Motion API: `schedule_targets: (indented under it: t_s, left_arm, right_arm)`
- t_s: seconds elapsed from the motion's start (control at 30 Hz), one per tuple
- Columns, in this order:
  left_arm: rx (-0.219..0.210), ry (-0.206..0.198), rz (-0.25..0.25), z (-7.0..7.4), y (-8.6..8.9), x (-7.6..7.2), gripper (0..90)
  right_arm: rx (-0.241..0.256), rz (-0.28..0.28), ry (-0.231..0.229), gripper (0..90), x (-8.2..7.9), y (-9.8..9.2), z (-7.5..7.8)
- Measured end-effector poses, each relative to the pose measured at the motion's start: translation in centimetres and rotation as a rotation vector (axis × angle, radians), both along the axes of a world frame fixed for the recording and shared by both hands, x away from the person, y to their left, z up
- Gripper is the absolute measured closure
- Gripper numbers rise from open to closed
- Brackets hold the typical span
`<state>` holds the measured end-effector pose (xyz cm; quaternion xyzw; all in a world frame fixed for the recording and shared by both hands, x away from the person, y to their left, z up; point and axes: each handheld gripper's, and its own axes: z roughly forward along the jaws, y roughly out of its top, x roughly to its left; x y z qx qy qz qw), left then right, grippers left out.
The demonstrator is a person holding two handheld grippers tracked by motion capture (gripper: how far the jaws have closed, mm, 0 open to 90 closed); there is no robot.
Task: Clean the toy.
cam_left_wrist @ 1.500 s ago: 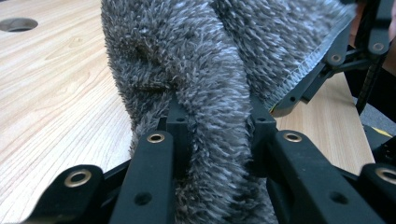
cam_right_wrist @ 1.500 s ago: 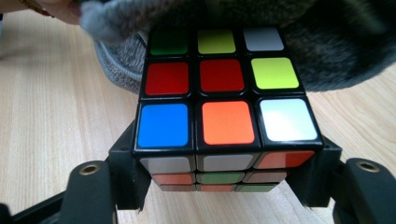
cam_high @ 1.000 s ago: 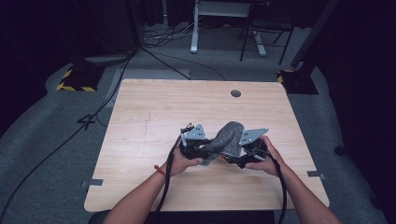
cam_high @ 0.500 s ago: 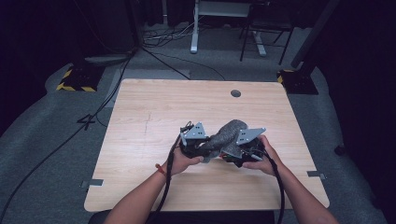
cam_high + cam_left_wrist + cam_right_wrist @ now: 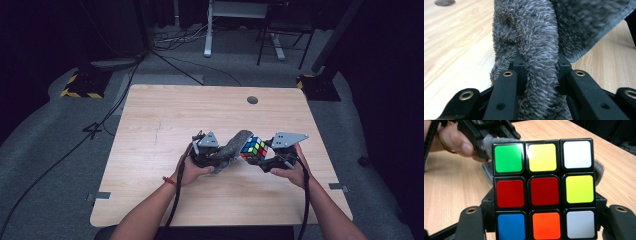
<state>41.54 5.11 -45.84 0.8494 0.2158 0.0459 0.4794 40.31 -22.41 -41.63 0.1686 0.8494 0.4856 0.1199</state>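
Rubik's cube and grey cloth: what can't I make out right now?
- Right gripper view: the Rubik's cube covers the fingers' tips, so their contact with it is hidden; its bottom row is cut by the frame edge.
- Left gripper view: the grey cloth buries the fingers' tips; its upper right is blurred.
- High view: the cube's stickers are too small to read.

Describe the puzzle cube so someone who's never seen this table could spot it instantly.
On the wooden table, look at the near edge, where two hands meet. The right gripper clamps the puzzle cube, its bright multicoloured squares standing out beside the fuzzy grey cloth.
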Motion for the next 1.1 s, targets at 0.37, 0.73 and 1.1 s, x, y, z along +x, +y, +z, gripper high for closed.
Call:
schedule_targets:
  t_s: [0.37,0.73,1.1]
  left_arm:
    - [-0.041,-0.024,-0.044,0.5,-0.7,-1.1,70.7]
    - [-0.089,-0.072,-0.055,1.4,-0.1,-1.4,70.7]
    - [-0.083,-0.073,-0.066,1.4,-0.3,-1.5,70.6]
  right_arm:
    - [-0.016,0.019,0.022,33.1,0.2,0.8,-0.6]
    - [-0.160,0.064,0.087,32.7,0.5,1.2,-1.7]
    - [-0.173,0.062,0.113,32.2,0.5,1.7,-2.3]
